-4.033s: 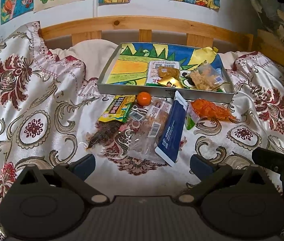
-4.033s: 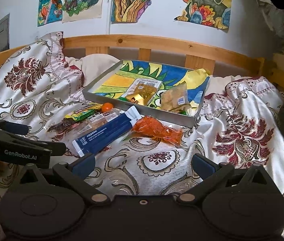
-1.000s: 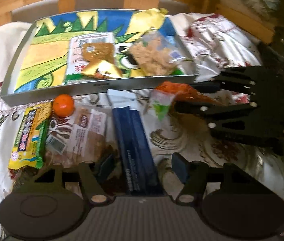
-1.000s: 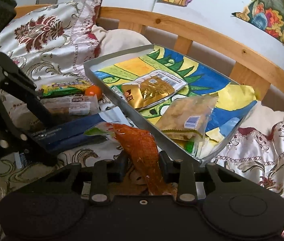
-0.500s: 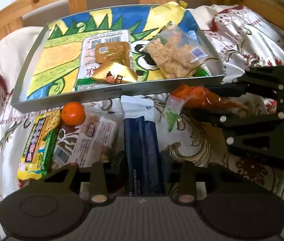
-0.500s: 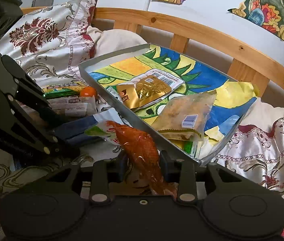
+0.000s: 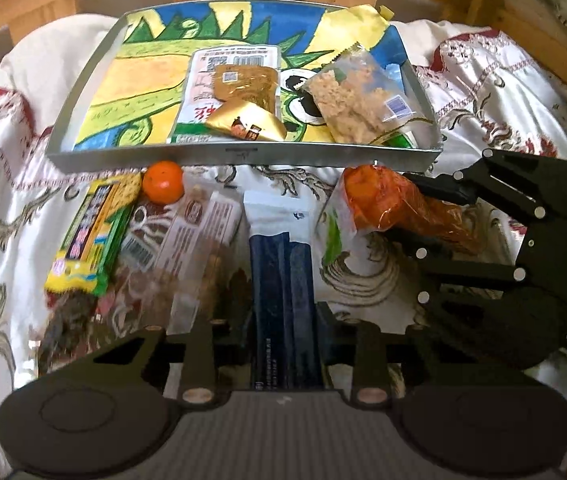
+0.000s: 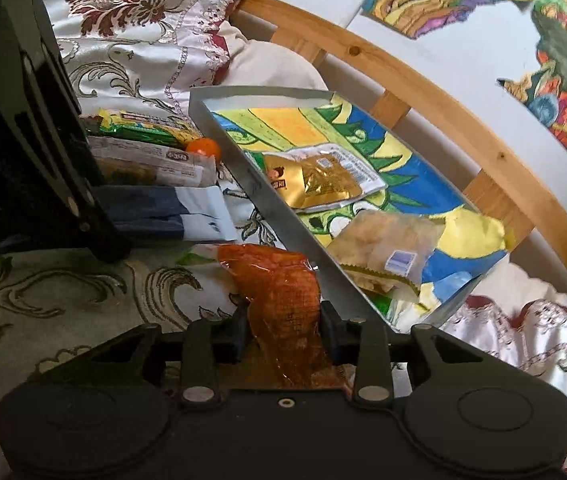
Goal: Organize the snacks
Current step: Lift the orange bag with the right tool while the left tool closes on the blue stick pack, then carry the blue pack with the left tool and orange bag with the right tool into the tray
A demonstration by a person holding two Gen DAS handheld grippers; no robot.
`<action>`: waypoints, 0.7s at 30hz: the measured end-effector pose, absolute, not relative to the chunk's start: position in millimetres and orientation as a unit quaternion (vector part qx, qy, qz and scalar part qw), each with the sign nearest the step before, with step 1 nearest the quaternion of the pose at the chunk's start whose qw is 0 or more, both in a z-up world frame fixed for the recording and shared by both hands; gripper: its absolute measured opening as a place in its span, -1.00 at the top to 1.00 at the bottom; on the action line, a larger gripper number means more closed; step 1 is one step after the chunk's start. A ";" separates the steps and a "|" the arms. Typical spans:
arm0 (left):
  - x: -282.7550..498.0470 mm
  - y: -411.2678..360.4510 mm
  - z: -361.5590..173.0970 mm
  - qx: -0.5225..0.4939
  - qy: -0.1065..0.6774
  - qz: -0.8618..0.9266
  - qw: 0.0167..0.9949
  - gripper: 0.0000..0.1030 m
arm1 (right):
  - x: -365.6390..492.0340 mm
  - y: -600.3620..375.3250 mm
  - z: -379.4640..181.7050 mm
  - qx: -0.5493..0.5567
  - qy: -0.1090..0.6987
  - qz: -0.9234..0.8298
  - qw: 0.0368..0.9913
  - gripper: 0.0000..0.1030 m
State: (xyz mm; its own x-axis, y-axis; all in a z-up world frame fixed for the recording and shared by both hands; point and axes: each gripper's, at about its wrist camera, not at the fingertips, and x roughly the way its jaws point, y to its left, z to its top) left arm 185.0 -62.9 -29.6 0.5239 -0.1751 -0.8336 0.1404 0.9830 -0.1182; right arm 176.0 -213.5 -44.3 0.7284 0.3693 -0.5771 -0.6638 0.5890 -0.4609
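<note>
Mid-pickup on a satin bedspread [image 7: 363, 280], with both grippers clamped on snacks bound for the grey tray [image 7: 243, 156] (its floor lined with a crayon drawing). Left gripper [image 7: 283, 328] pinched tight on the near end of a navy-and-white pouch [image 7: 281, 264]; jaws just closed, pouch between them. Right gripper [image 8: 283, 328] squeezed around an orange snack bag [image 8: 279, 296] just short of the tray's near wall, close to its right corner.

Pouch lying with its long axis running from the left gripper straight toward the tray's near wall, white end leading. Orange bag angled, green-and-white end aimed at the pouch, tail trailing back through the right jaws.

Left on the bedspread along the tray's near edge: a small mandarin [image 7: 162, 182], a yellow-green wrapper [image 7: 91, 236], a clear packet [image 7: 199, 236]. Already inside: a gold sachet [image 7: 247, 122] and a crumbly-filled bag [image 7: 359, 100].

Next move, by the look of it: lifting both loads clear of the near wall, then releasing over open tray floor.
</note>
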 end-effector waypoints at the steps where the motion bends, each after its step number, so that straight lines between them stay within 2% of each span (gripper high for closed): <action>1: 182.3 -61.3 -28.0 -0.023 0.479 -0.090 0.873 0.35 | 172.7 -212.9 -42.9 -0.344 0.211 0.298 0.865 0.32; 12: 158.7 -55.7 -6.6 -0.037 0.470 -0.094 0.877 0.38 | 149.7 -214.5 -19.0 -0.345 0.169 0.284 0.879 0.32; 21: 186.9 -59.4 27.0 -0.021 0.391 -0.082 0.917 0.38 | 175.7 -225.8 9.3 -0.255 0.127 0.230 0.931 0.31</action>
